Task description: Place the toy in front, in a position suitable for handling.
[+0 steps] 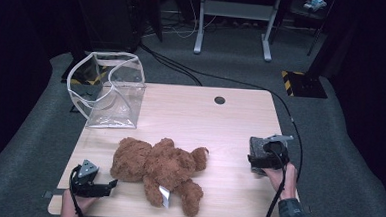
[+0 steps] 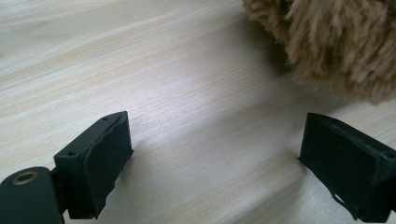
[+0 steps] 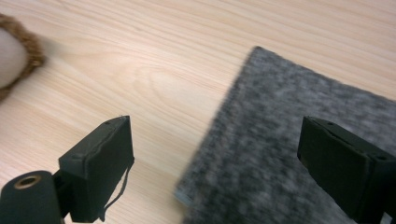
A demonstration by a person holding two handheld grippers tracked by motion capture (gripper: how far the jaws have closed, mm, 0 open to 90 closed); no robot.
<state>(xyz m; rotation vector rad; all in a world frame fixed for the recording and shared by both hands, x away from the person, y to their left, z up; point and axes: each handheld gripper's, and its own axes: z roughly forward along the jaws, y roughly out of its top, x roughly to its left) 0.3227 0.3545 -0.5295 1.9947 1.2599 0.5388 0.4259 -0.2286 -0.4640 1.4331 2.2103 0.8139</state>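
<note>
A brown teddy bear [image 1: 160, 169] lies flat across the near middle of the wooden table [image 1: 190, 113]. My left gripper [image 1: 111, 185] rests at the front left and points at the bear's head. In the left gripper view its jaws [image 2: 215, 158] stand open over bare wood, and the bear's fur [image 2: 336, 42] is just beyond them. At the right edge my right gripper [image 1: 264, 160] hovers over a grey felt pad [image 1: 257, 146]. In the right gripper view its jaws [image 3: 215, 163] are open above the pad's corner [image 3: 280, 140] with nothing held, and a bit of the bear [image 3: 14, 56] shows at the left.
A clear plastic bag [image 1: 109, 89] with white trim stands open at the table's back left corner. A round cable hole [image 1: 220, 100] sits near the far edge. A black cable [image 1: 242, 83] runs over the floor to the right gripper. Desk legs [image 1: 233, 20] stand beyond.
</note>
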